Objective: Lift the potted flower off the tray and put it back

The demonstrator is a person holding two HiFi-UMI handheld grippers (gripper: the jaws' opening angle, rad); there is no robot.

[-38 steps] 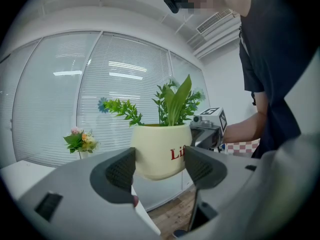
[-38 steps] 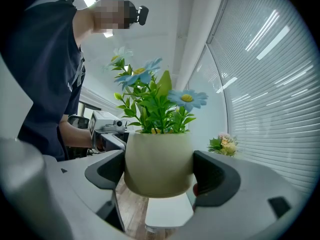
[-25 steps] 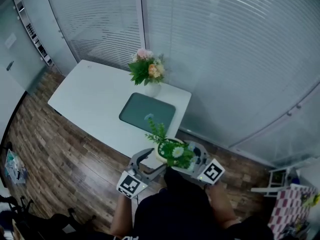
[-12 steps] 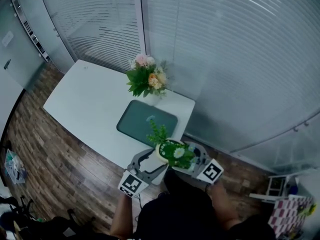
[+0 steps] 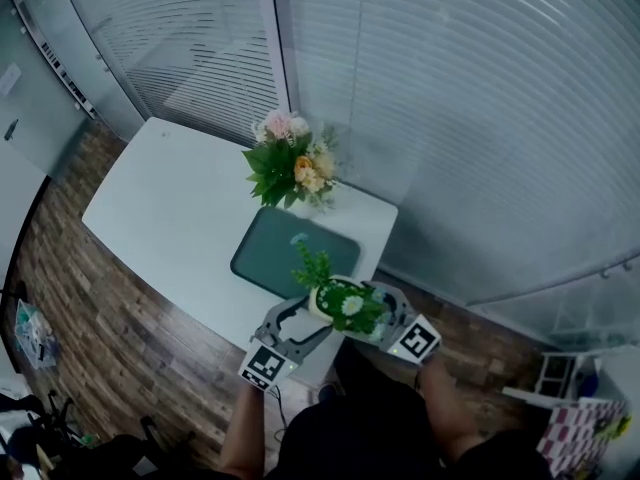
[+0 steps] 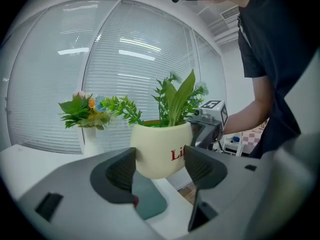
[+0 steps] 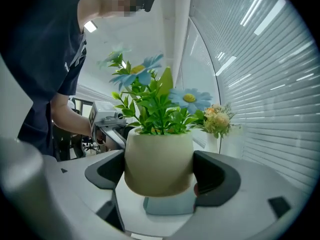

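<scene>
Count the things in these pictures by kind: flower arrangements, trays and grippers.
Flower arrangements: 2 (cream potted flower, white vase of pink and orange flowers)
Trays: 1 (dark green rectangular tray)
Grippers: 2 (left gripper, right gripper)
Total: 5

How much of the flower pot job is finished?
Lifting looks done: the cream round flowerpot is in the air, off the dark green tray. Right now the left gripper and right gripper clamp it. Still to do: setting it back on the tray.

Head view overhead; gripper views close, opposed, sharing pot [image 6: 159, 154].
</scene>
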